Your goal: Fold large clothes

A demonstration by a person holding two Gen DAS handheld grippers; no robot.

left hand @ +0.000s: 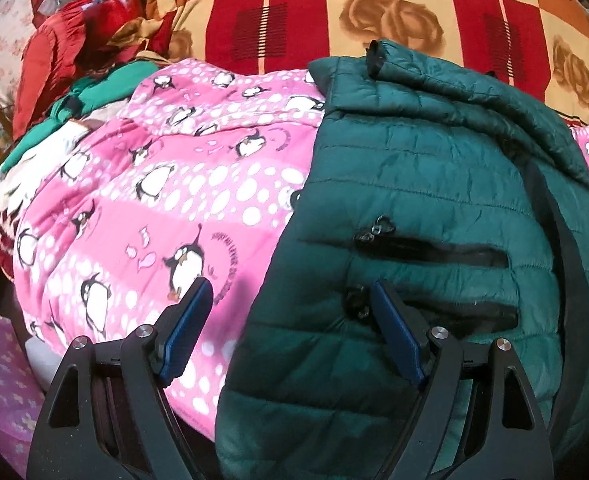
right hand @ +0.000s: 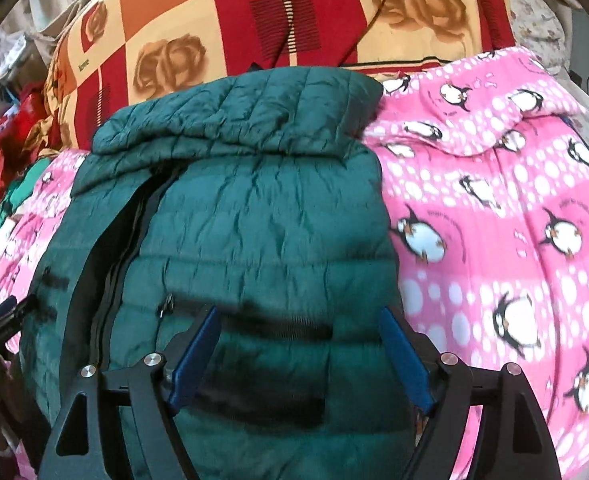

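A dark green quilted puffer jacket (left hand: 434,184) lies on a pink penguin-print blanket (left hand: 166,184), front up, with its sleeves folded across the top and black zip pockets showing. My left gripper (left hand: 290,292) is open and empty, low over the jacket's left edge. In the right wrist view the jacket (right hand: 246,220) fills the middle, with its black front zip on the left. My right gripper (right hand: 300,316) is open and empty just above the jacket's lower right part. The left gripper's tip (right hand: 2,312) shows at the far left.
A red, orange and cream checked quilt (left hand: 374,12) lies behind the jacket. A heap of red and green clothes (left hand: 78,52) sits at the back left. The pink blanket (right hand: 494,208) spreads to the right of the jacket.
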